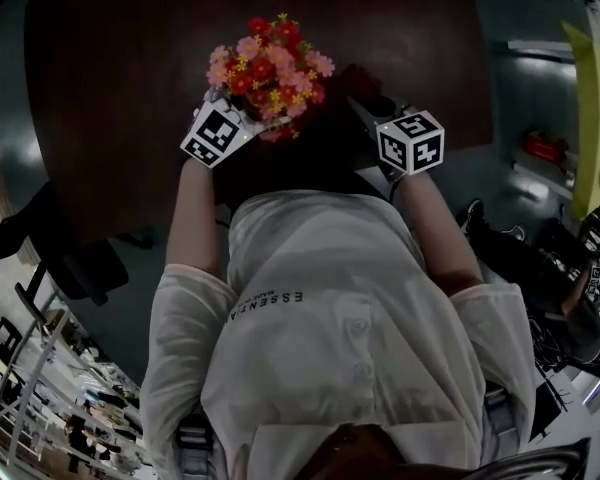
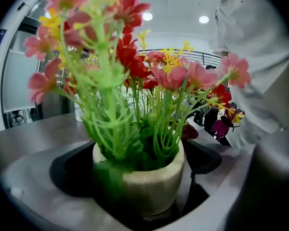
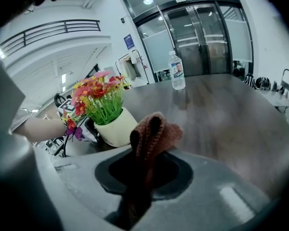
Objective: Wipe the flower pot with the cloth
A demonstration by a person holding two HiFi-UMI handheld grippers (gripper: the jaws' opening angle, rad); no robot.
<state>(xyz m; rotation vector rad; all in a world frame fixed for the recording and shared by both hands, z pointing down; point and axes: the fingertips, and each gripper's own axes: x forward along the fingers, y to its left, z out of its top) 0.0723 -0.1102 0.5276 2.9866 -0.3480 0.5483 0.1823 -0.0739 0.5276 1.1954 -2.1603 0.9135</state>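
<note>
Presently, the left gripper (image 2: 137,170) stood released around the flower pot (image 3: 114,127) near the tabletop's (image 3: 221,114) front edge; the right gripper (image 3: 144,177) clamped the cloth (image 3: 154,131).

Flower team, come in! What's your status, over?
Left gripper open, flower pot between jaws. Right gripper shut on brown cloth, not touching pot. Nothing blocking.

We can read one word only: "ESSENTIA", in dark capitals across the chest of the person's white shirt (image 1: 310,338), running slantwise in the head view. The smaller line printed just beside it is too fine for us to read. In the left gripper view a few letters show near the shirt's upper edge, too blurred to spell out. The blue sign (image 3: 129,41) on the wall and the label on the water bottle (image 3: 177,71), standing towards the table's (image 3: 221,114) far edge, stay unreadable to us.
</note>
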